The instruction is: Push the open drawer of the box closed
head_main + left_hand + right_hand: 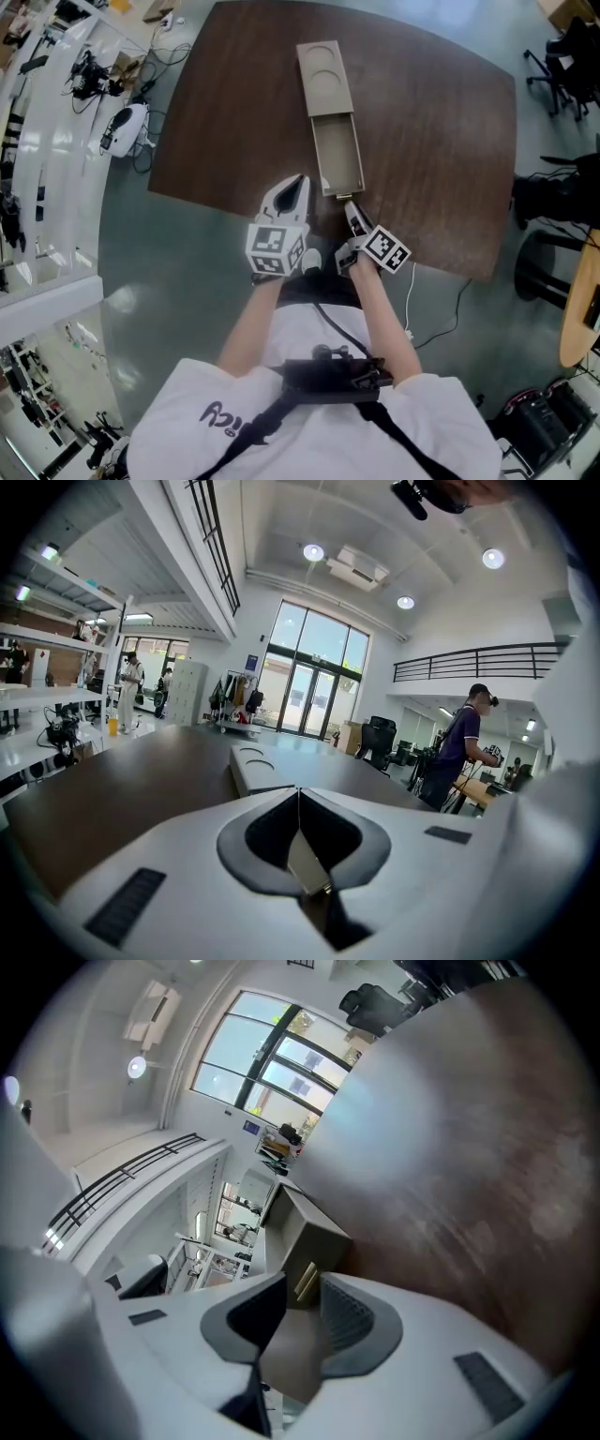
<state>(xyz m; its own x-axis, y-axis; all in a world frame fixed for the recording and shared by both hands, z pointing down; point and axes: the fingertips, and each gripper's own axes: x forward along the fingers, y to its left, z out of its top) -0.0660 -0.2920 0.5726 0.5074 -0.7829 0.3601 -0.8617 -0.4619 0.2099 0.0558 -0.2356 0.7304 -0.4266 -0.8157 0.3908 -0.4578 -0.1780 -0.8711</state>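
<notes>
Right hand-held gripper (352, 214), spread wide and empty, is held just before the near end of the open beige drawer (338, 155), aligned straight ahead into its flat beige box (323, 80).

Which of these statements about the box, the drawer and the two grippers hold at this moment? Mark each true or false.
1. The drawer stands pulled out of the box, toward the person. True.
2. The left gripper has its jaws wide apart. False: they are together, with nothing between them.
3. The right gripper is at the drawer's front end, jaws apart. True.
4. The box stands on the floor. False: it lies on the brown table.
</notes>
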